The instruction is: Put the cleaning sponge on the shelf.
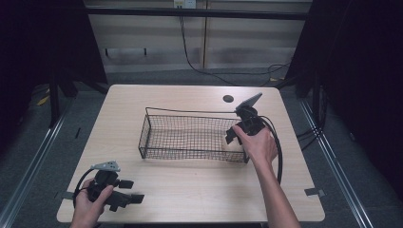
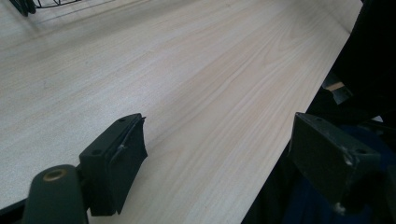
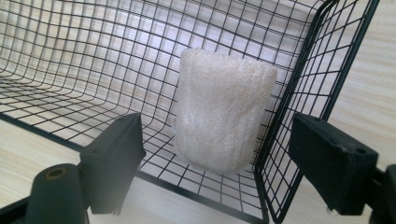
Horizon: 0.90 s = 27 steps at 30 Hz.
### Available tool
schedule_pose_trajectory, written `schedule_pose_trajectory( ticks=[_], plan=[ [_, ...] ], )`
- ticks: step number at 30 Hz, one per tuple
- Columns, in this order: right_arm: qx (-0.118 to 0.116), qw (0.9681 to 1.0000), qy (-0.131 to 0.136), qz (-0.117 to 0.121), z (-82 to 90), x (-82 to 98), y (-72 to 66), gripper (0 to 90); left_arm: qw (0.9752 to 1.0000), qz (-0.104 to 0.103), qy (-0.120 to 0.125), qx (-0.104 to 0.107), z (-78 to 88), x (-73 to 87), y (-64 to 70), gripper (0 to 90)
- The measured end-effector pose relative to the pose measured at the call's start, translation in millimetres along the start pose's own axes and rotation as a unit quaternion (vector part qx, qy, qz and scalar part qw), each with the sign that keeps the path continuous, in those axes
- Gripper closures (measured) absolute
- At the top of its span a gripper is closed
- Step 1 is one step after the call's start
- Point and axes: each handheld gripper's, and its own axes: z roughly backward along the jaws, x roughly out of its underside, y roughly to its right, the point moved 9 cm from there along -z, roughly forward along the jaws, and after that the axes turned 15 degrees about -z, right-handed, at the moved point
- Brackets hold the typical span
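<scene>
A black wire basket [image 1: 190,113] stands in the middle of the pale wooden table [image 1: 190,185]. A white foam piece [image 3: 224,116] stands upright inside the basket's right end corner [image 3: 280,140]; from above, the foam piece [image 1: 234,142] is a pale patch. My right gripper [image 1: 233,134] hovers over that corner, pointing down and left. In its own view my right gripper [image 3: 215,135] is open, with the foam beyond its pads and untouched. My left gripper [image 1: 133,191] rests at the table's near left corner. It [image 2: 217,135] is open over bare wood with nothing between its jaws.
A dark round hole [image 1: 228,99] sits in the table behind the basket. The right gripper's cable [image 1: 278,152] loops beside the right hand. The near table edge [image 2: 280,154] runs close under the left gripper. Dark curtains flank both sides.
</scene>
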Motion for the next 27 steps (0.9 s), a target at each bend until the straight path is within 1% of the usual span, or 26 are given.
schedule_pose_trajectory(
  ticks=[1, 2, 3, 5, 6, 7, 10, 11, 12, 13, 14, 15, 17, 20, 21, 23, 27],
  plan=[
    [-0.001, 1.0, 0.002, 0.003, 1.2, 0.8, -0.6, 19.4, 1.0, -0.001, 0.001, -0.002, 0.3, -0.1, -0.4, 18.4],
    [-0.009, 0.9999, 0.005, 0.007, 2.3, 2.0, -2.1, 20.0, 1.0, -0.001, 0.0, 0.0, 0.5, 0.1, -0.2, 18.3],
    [-0.017, 0.9996, 0.016, 0.016, 4.2, 4.1, -3.1, 20.6, 1.0, -0.001, 0.0, -0.002, 0.1, 0.0, -0.6, 18.4],
    [-0.018, 0.9994, 0.021, 0.019, 4.9, 4.6, -3.1, 20.9, 1.0, 0.0, 0.0, -0.001, 0.0, 0.0, -0.2, 18.4],
    [-0.021, 0.9991, 0.029, 0.023, 6.0, 5.1, -3.3, 21.4, 1.0, -0.002, 0.0, -0.001, -0.2, -0.1, -0.3, 18.4],
    [-0.025, 0.9988, 0.032, 0.026, 7.2, 6.9, -3.6, 22.0, 1.0, -0.002, 0.0, -0.002, -0.2, 0.0, -0.3, 18.4],
    [-0.03, 0.9984, 0.037, 0.029, 8.9, 10.8, -1.2, 23.0, 1.0, 0.001, 0.0, -0.002, -0.4, 0.0, -0.3, 18.4],
    [-0.038, 0.9976, 0.048, 0.033, 11.1, 12.5, -0.5, 24.0, 1.0, 0.001, -0.001, -0.003, -0.4, 0.2, -0.4, 18.4],
    [-0.038, 0.9976, 0.048, 0.033, 11.1, 12.5, -0.5, 24.0, 1.0, 0.0, 0.0, -0.003, -0.3, 0.1, -0.5, 18.4],
    [-0.039, 0.9972, 0.054, 0.035, 12.6, 13.6, -0.8, 24.7, 1.0, -0.001, -0.001, -0.003, -0.2, 0.2, -0.6, 18.4],
    [-0.044, 0.9964, 0.059, 0.041, 13.4, 14.3, -1.2, 24.7, 1.0, 0.0, 0.0, -0.003, -0.2, 0.0, -0.4, 18.4],
    [-0.054, 0.9957, 0.063, 0.042, 14.8, 15.9, -1.7, 24.5, 1.0, 0.001, 0.0, -0.001, 0.0, 0.1, -0.3, 18.4],
    [-0.065, 0.9944, 0.067, 0.05, 15.7, 19.5, -2.5, 23.1, 1.0, 0.0, 0.0, -0.003, -0.3, 0.2, -0.7, 18.4],
    [-0.08, 0.993, 0.068, 0.055, 16.4, 25.3, -3.0, 22.3, 1.0, -0.001, -0.003, -0.003, -0.1, 0.4, -0.5, 18.4],
    [-0.081, 0.9923, 0.072, 0.06, 16.9, 26.6, -2.6, 22.3, 1.0, -0.001, -0.003, -0.003, -0.1, 0.5, -0.5, 18.3],
    [-0.09, 0.9914, 0.073, 0.06, 18.0, 31.4, -3.4, 22.2, 1.0, 0.001, -0.002, -0.003, -0.2, 0.4, -0.5, 18.4],
    [-0.096, 0.99, 0.077, 0.069, 18.2, 38.8, -1.9, 22.3, 1.0, 0.001, -0.002, -0.003, -0.4, 0.5, -0.5, 18.4]
  ],
)
